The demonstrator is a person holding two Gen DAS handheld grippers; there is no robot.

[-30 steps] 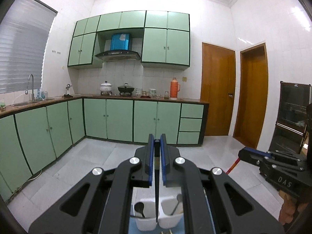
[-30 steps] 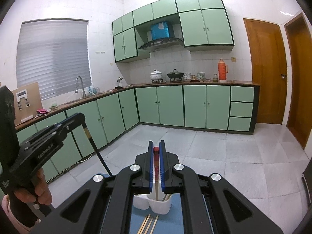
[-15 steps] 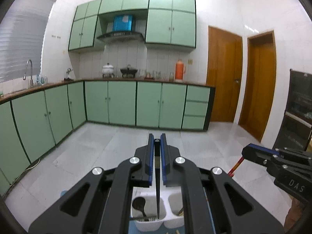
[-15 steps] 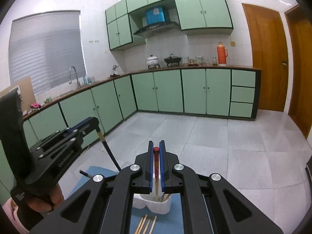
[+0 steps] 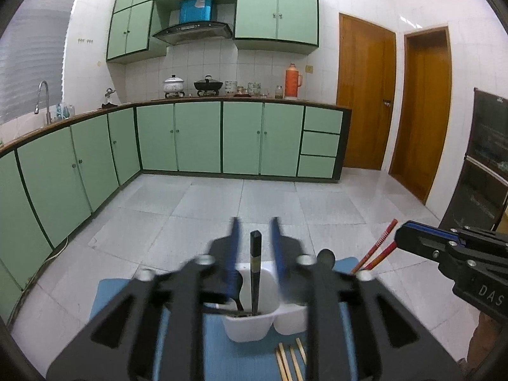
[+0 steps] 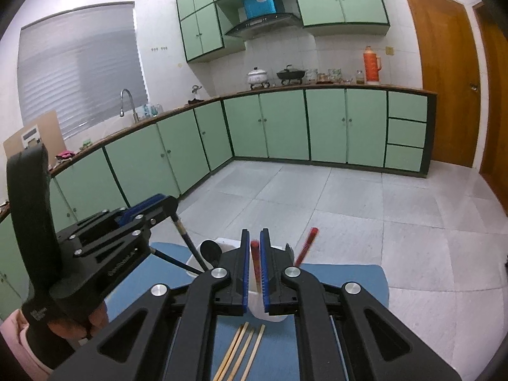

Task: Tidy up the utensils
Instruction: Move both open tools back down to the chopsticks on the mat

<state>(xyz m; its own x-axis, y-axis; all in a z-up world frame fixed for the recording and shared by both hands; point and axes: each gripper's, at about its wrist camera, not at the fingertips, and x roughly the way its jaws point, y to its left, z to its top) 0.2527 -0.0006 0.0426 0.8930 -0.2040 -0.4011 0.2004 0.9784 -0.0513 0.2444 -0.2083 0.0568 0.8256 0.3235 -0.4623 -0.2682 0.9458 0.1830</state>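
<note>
Now both tongs let go over the white holder

Left gripper [image 5: 254, 249] is opening, its pads clear of the black chopstick [image 5: 255, 273] standing between them in the utensil holder [image 5: 250, 327]. Right gripper [image 6: 252, 268] is opening around the red chopstick [image 6: 255, 265]. Wooden chopsticks [image 6: 243, 352] lie beneath on the blue mat [image 6: 346, 277].

Pretty standard kitchen here — mint green everywhere

Green base cabinets [image 5: 197, 136] wrap an L under a brown countertop [image 6: 317, 87], white tiled walls [image 5: 203, 60], pale tile floor [image 6: 349, 197], two wooden doors [image 5: 365, 92], blinds on the window [image 6: 79, 66] — range hood [image 5: 193, 30] above.
</note>
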